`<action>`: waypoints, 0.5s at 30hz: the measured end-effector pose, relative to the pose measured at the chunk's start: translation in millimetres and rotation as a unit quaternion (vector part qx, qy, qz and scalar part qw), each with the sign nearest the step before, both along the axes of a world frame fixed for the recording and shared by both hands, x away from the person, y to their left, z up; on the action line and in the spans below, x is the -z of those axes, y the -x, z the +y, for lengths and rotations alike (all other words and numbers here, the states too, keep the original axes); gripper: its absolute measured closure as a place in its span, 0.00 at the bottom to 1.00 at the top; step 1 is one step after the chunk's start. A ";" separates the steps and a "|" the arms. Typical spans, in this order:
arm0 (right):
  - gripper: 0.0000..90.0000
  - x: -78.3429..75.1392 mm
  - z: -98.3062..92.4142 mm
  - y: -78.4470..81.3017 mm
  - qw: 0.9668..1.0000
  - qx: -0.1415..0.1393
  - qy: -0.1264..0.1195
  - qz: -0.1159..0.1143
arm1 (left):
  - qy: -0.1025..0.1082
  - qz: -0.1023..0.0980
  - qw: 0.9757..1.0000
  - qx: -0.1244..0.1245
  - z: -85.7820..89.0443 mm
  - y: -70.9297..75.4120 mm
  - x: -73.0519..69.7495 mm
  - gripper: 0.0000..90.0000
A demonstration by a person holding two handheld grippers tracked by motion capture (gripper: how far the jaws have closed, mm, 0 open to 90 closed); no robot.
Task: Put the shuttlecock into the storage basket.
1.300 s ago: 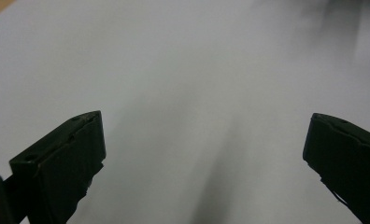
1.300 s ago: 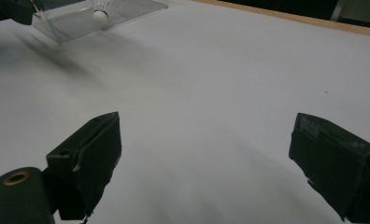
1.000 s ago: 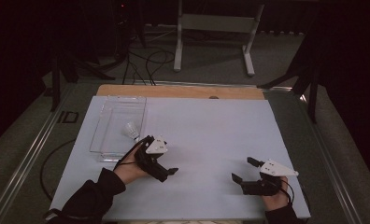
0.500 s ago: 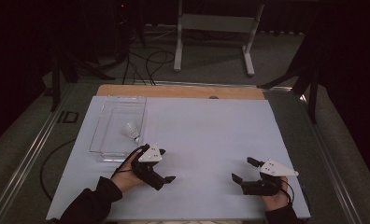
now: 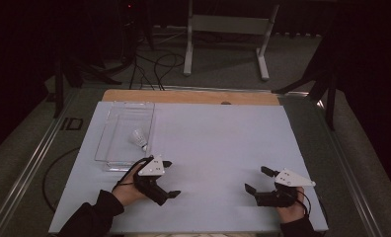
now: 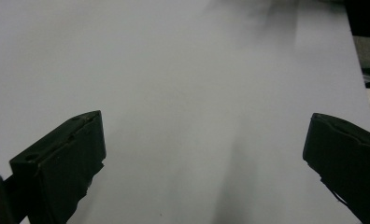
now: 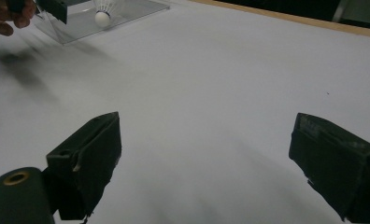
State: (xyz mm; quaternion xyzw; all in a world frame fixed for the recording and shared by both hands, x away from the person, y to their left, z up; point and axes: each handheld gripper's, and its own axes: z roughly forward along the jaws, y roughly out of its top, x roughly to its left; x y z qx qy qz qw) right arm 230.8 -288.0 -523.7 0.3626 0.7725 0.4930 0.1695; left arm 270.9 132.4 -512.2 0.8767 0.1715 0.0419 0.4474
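A white shuttlecock (image 5: 140, 138) lies inside a clear plastic tray (image 5: 106, 143) at the table's left. My left gripper (image 5: 172, 178) hovers just in front of the tray's near right corner, jaws wide apart and holding nothing. In the left gripper view the gripper (image 6: 204, 123) faces bare white table. My right gripper (image 5: 255, 179) sits open near the front right of the white table top (image 5: 218, 138), nothing between its fingers. The right gripper view shows the open gripper (image 7: 206, 122), with the shuttlecock (image 7: 102, 13) and tray (image 7: 131, 10) far off at the upper left, beside the other hand (image 7: 5, 21).
A wooden strip (image 5: 193, 97) runs along the table's far edge. Beyond it on the floor stand a metal frame (image 5: 225, 29) and loose cables (image 5: 156, 64). A metal rail (image 5: 30, 168) runs along the table's left side.
My left gripper has drawn back from the tray toward the near edge, still open. The right gripper has barely moved.
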 end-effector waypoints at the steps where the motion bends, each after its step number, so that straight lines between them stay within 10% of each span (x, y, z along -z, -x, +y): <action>1: 0.11 -0.1 -0.1 0.1 1.000 0.000 0.000 0.000 | 0.001 0.000 1.000 -0.001 1.4 0.7 -0.4 0.00; 15: 0.11 -0.2 0.9 0.2 1.000 0.001 0.002 0.003 | 0.002 0.008 1.000 -0.019 35.7 16.6 2.6 0.00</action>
